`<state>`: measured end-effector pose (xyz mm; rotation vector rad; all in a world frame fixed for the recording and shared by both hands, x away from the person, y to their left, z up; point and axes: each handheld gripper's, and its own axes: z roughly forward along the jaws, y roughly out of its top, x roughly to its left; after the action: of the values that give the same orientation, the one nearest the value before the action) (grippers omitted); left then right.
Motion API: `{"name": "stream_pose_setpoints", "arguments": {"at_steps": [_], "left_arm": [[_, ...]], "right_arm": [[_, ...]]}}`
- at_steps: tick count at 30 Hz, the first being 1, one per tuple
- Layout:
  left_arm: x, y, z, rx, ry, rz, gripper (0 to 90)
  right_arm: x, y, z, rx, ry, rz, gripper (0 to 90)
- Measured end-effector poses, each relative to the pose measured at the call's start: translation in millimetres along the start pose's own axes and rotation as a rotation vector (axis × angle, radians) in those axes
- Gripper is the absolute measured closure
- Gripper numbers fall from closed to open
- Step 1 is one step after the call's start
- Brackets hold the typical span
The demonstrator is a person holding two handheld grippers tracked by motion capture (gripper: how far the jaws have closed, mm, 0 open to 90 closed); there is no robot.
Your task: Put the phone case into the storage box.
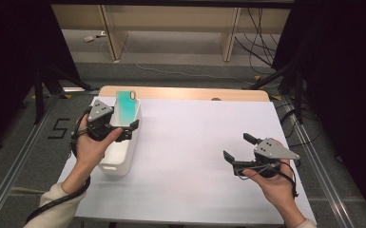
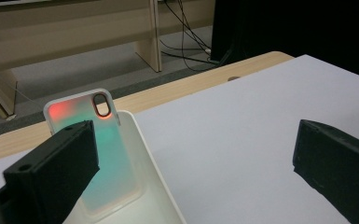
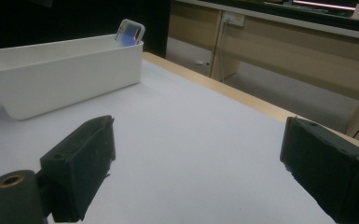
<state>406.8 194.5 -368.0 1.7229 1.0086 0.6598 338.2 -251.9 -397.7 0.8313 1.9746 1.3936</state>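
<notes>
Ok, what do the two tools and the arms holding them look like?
Both are black. The left tool and right tool each have two blocky black jaws, a grey three-cornered plate on top and a black cable trailing along the forearm. The sleeves are cream.

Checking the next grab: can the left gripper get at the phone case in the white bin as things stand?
Probably yes. The left gripper is open right over the white bin, and the phone case leans against the bin's far end with its top sticking out uncovered.

Teal phone case leaning in white bin, left gripper open beside it, right gripper open over table
</notes>
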Motion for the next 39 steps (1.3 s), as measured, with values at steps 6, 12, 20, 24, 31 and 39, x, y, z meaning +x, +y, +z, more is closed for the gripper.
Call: {"name": "stream_pose_setpoints", "arguments": {"at_steps": [6,12,20,24,31,39], "left_arm": [[-2.4,-6.1,-7.5,0.007,-0.017,0.013,0.0],[-8.3,-13.2,-15.5,0.005,-0.045,0.022,0.0],[-15.5,-22.0,-25.4,-0.008,-0.093,0.020,0.0],[-19.1,-26.3,-29.8,-0.028,-0.115,0.024,0.0],[-25.2,-34.7,-39.1,-0.035,-0.157,0.048,0.0],[-29.7,-48.1,-47.0,-0.034,-0.197,0.040,0.0]], "right_arm": [[-0.5,-0.3,0.2,-0.008,-0.005,0.004,11.1],[-0.5,-0.4,0.3,-0.008,-0.005,0.002,11.1],[-0.2,-0.4,0.2,-0.005,-0.003,0.004,11.1],[0.2,-0.4,0.3,-0.004,0.001,0.008,11.1],[1.3,-0.4,0.1,0.002,0.006,0.021,11.1],[0.9,-1.4,0.7,0.008,0.027,0.030,11.2]]}}
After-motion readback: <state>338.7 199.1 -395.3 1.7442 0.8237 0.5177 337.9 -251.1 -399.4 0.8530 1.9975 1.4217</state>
